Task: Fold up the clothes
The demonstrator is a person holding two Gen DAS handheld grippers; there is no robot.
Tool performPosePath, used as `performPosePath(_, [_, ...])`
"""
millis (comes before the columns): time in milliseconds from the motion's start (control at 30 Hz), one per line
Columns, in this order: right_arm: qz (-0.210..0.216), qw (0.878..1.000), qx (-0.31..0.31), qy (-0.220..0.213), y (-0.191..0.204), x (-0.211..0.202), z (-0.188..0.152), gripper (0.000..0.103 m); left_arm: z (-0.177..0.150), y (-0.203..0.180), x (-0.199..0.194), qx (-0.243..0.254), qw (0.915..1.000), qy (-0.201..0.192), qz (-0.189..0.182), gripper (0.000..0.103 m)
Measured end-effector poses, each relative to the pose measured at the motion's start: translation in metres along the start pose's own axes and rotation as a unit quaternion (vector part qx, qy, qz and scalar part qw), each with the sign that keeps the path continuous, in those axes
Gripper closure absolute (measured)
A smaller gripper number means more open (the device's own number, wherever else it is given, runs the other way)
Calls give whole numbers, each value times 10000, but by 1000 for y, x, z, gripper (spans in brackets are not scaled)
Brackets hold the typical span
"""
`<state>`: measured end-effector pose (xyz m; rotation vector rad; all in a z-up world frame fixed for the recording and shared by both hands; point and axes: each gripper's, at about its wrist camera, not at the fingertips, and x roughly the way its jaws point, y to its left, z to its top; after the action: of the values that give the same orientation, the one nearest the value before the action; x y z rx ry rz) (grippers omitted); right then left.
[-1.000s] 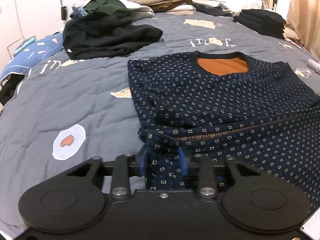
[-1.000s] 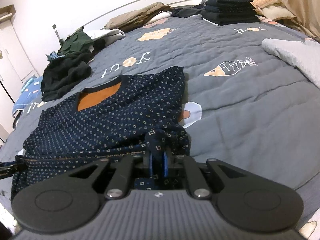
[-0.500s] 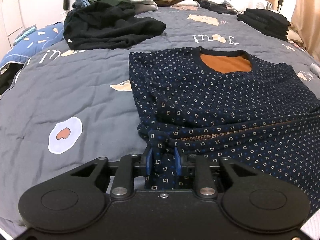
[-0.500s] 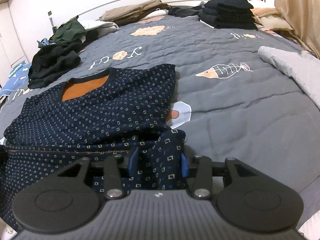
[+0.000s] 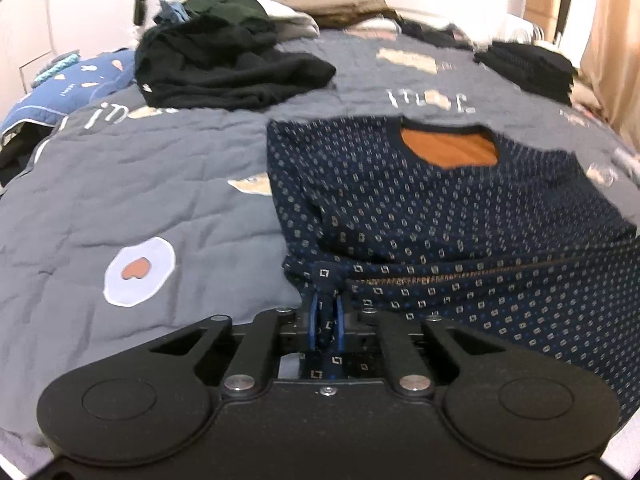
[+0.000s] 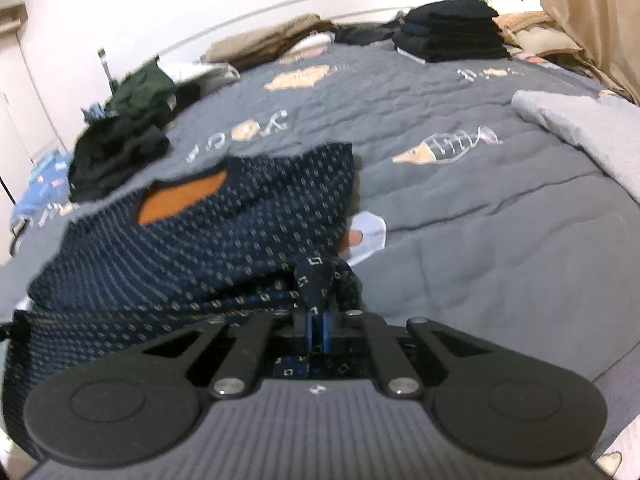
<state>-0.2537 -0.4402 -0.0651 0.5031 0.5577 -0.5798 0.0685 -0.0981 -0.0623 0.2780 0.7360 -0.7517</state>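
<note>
A navy patterned sweater [image 5: 440, 208] with an orange inside at the neck lies on the grey quilt, neck away from me. Its near hem is lifted and stretched between my grippers. My left gripper [image 5: 327, 320] is shut on the hem's left corner. My right gripper [image 6: 316, 324] is shut on the hem's right corner; the sweater [image 6: 224, 232] spreads to its left. The pinched cloth bunches above each pair of blue fingers.
The grey quilt [image 5: 120, 184] covers the bed. A heap of black and green clothes [image 5: 224, 68] lies at the far left. A stack of folded dark clothes [image 6: 452, 32] sits at the far right. A light grey garment [image 6: 580, 128] lies on the right.
Both grippers have closed tighter on the hem corners; the right one was wider half a second ago. The hem has risen and moved toward the neck.
</note>
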Motion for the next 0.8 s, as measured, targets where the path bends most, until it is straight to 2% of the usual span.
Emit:
performPosePath(333, [626, 9951, 162, -750, 14, -48, 9, 99, 4, 8, -52, -365, 9948, -891, -323, 98])
performPosePath(567, [785, 9882, 395, -1256, 16, -64, 29, 99, 22, 22, -76, -614, 9866, -1448, -440, 98])
performPosePath(667, [804, 9867, 358, -1368, 19, -61, 44, 99, 34, 28, -74, -698, 9847, -1524, -472, 98])
performPosePath(800, [777, 9867, 344, -1385, 23, -44, 69, 99, 52, 32, -55, -672, 9865, -1436, -415, 98])
